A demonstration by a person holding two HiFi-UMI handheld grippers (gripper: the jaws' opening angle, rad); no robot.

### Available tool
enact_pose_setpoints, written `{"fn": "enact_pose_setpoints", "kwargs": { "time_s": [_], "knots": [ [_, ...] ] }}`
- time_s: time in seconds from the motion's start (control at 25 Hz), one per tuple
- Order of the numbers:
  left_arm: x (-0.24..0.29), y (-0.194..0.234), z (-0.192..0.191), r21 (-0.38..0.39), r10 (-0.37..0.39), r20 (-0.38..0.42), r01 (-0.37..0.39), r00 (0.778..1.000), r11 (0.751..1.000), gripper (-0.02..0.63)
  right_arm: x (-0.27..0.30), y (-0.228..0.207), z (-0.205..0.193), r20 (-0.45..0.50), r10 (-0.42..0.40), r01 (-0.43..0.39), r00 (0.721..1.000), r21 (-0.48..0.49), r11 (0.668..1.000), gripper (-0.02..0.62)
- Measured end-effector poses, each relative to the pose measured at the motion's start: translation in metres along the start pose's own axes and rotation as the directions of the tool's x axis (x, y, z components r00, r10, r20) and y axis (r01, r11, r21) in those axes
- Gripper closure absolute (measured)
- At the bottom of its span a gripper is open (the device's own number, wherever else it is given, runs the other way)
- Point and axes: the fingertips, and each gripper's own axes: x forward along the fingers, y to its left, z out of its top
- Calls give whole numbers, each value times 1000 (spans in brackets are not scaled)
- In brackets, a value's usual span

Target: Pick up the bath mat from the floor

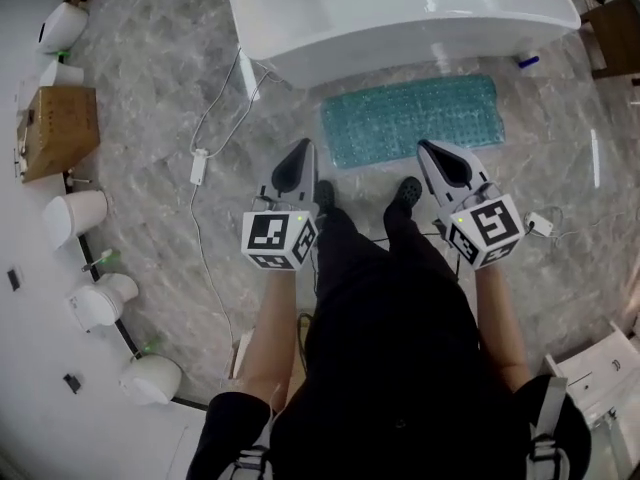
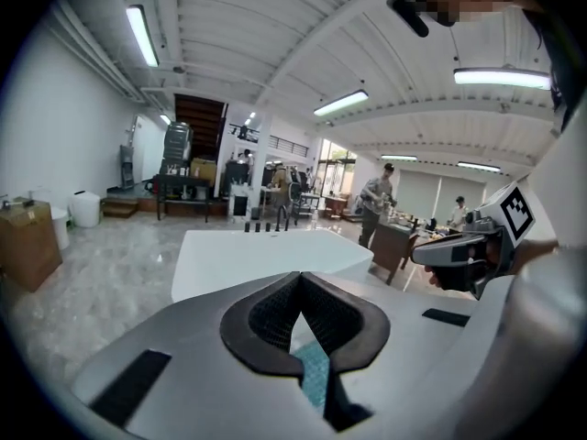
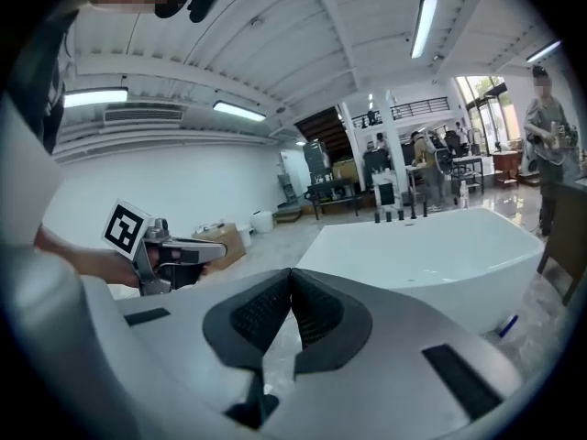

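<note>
The left gripper [image 1: 302,148] and right gripper [image 1: 426,148] were both clenched and empty, held well above the bath mat [image 1: 410,119]. It lay flat on the floor against the tub [image 1: 400,18]. The whole pickup remained to do.

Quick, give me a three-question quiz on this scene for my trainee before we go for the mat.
1. True or false: the bath mat lies flat on the floor beside the bathtub.
2. The left gripper is: A open; B shut on the mat; C shut and empty.
3. Fill in: the cardboard box sits at the head view's ____ side.
Key: 1 true; 2 C; 3 left.
</note>
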Motion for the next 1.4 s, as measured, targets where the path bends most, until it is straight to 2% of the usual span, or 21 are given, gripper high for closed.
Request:
{"fn": "enact_pose_setpoints", "kwargs": {
  "time_s": [0.24,0.48,0.72,0.84,0.96,1.16,1.28,1.4],
  "knots": [
    [15,15,-52,-56,32,-70,-36,997,998,595,40,-5,-55,-96,94,-90,991,40,995,581],
    [60,48,-155,-127,32,-168,-53,985,990,595,101,-11,-125,-165,90,-79,982,76,994,581],
    [119,69,-262,-25,-61,-267,56,962,998,594,159,-11,-207,-225,99,-74,969,119,990,581],
    [154,88,-314,-12,-80,-284,79,956,997,588,193,-22,-258,-236,82,-48,968,143,988,581],
    [177,100,-374,-8,-103,-318,105,942,994,529,220,-29,-313,-255,49,-2,966,181,983,581],
    [219,121,-485,-42,-155,-385,150,910,988,474,270,-38,-395,-272,35,31,962,236,971,581],
    [245,128,-550,-76,-185,-414,169,891,983,443,292,-53,-439,-274,-9,86,962,273,958,581],
    [274,143,-611,-49,-173,-443,169,880,984,413,313,-62,-479,-293,-43,109,955,214,971,581]
  ]
}}
